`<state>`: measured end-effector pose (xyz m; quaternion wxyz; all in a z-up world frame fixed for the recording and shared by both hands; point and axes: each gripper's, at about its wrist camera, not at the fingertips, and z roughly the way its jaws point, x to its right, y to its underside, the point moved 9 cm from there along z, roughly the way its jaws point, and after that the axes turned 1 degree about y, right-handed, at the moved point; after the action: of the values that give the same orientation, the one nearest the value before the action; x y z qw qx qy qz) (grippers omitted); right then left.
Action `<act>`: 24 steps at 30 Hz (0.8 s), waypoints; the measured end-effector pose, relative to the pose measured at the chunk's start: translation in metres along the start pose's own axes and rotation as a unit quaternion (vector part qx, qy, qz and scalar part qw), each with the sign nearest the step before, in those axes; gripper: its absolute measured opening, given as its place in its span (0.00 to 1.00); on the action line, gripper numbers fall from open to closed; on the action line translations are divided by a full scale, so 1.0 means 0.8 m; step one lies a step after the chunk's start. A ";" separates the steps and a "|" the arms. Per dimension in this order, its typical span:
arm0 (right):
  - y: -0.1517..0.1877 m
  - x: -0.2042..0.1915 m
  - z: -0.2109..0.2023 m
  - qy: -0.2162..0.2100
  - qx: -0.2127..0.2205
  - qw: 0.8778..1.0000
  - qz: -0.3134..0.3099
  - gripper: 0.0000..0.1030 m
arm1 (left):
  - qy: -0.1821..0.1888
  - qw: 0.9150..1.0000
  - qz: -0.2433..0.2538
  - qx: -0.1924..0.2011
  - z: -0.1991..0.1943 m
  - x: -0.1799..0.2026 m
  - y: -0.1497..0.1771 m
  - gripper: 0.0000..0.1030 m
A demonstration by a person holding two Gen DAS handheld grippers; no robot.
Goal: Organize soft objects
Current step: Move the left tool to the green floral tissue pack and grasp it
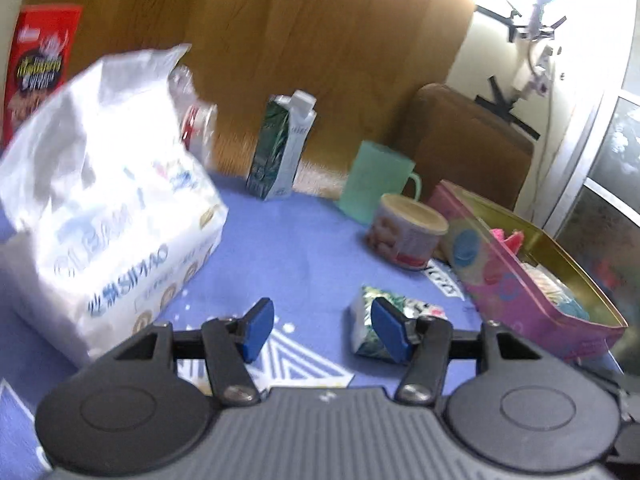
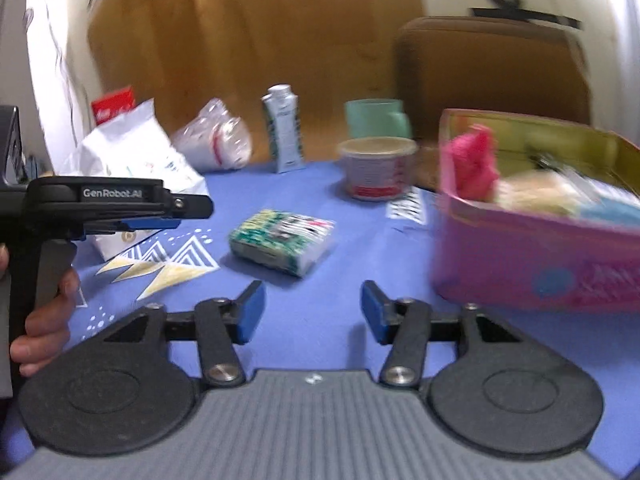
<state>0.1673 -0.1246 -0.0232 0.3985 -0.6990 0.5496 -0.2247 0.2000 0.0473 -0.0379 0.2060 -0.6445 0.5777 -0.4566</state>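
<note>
Both grippers, left gripper (image 1: 322, 330) and right gripper (image 2: 312, 312), had fingers parted and empty. A small tissue pack (image 2: 282, 240) lay on the blue worktop (image 2: 320, 184), beside the pink tin (image 2: 532, 256). Next, probably, straddle and lift it.

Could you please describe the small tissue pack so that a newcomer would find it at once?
Start at the pink tin on the blue tablecloth. To its left, alone on the open cloth, lies the small tissue pack. Unlike the big white tissue bag farther left, it is flat, green-patterned and clear-wrapped.
</note>
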 end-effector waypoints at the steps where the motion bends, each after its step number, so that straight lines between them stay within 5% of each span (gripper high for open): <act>1: -0.004 -0.007 0.010 0.001 -0.004 1.000 -0.011 0.73 | 0.001 1.000 -0.007 -0.007 0.002 -0.003 0.002 0.53; 4: -0.018 -0.023 0.037 0.012 -0.007 0.999 -0.044 0.76 | 0.009 0.999 -0.042 -0.016 0.003 -0.020 0.004 0.53; 7: -0.035 -0.033 0.065 0.016 -0.007 0.997 -0.072 0.93 | 0.000 0.998 -0.057 -0.016 0.006 -0.031 0.006 0.53; 9: -0.035 -0.034 0.087 0.024 -0.024 0.995 -0.096 0.91 | -0.005 0.998 -0.056 -0.016 0.007 -0.032 0.006 0.53; 11: -0.022 -0.034 0.103 0.006 -0.061 0.994 -0.089 0.77 | -0.011 0.999 -0.045 -0.016 0.008 -0.030 0.008 0.54; 19: 0.020 -0.019 0.020 -0.004 -0.043 0.996 -0.077 0.71 | -0.044 0.999 0.019 -0.018 0.014 -0.010 0.013 0.60; 24: 0.056 0.027 -0.054 0.032 -0.038 0.996 -0.070 0.72 | -0.065 0.996 0.062 -0.024 0.017 0.003 0.018 0.62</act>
<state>0.1153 -0.1622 -0.0366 0.3371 -0.7430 0.5197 -0.2535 0.2030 0.0379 -0.0551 0.2554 -0.6406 0.6129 -0.3856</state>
